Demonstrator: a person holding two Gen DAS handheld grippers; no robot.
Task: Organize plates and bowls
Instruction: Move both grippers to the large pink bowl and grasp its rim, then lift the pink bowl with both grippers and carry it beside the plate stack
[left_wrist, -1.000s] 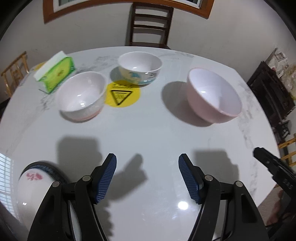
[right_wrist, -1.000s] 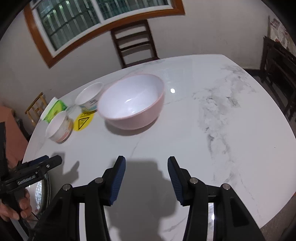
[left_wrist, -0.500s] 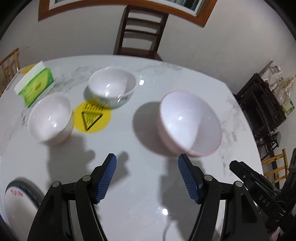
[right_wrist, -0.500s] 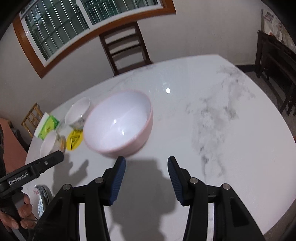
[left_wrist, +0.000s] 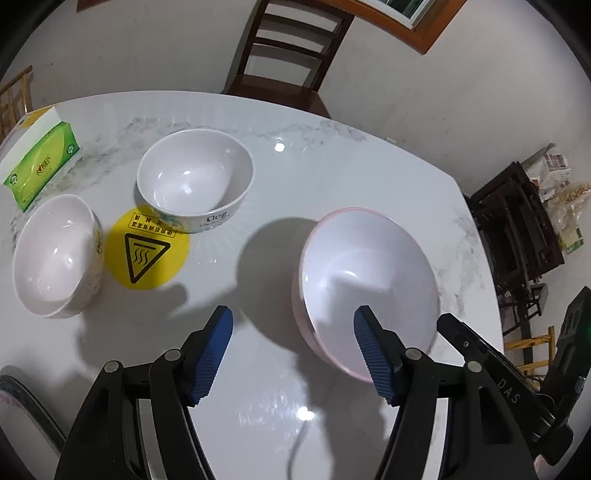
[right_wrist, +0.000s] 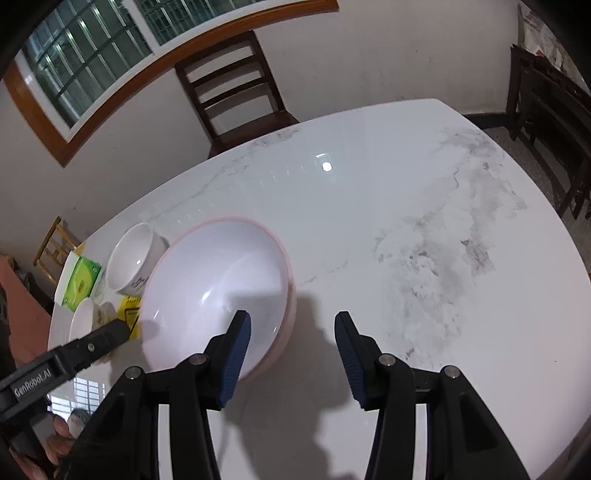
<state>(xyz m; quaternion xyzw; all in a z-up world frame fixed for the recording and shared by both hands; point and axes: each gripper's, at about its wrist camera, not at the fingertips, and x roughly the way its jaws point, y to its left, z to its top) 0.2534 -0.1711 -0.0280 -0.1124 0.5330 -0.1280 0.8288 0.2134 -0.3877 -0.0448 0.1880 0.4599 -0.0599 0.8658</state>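
Two grippers are closing in on the pink bowl (left_wrist: 369, 288) sitting on the marble table (right_wrist: 369, 221), both unclenched and empty. Left gripper (left_wrist: 291, 354) and right gripper (right_wrist: 293, 360) are each straddling opposite rims; squeezing evenly looks wisest.

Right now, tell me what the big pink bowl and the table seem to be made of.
Pink bowl: looks like glossy melamine or glazed ceramic; smooth white inside with soft highlights, pink outside. Which one is unclear.
Table: polished marble or marble-look stone; white with grey veining, and it mirrors the ceiling light.

Tissue box (left_wrist: 40, 158), yellow sticker (left_wrist: 146, 253), chair (left_wrist: 288, 55)
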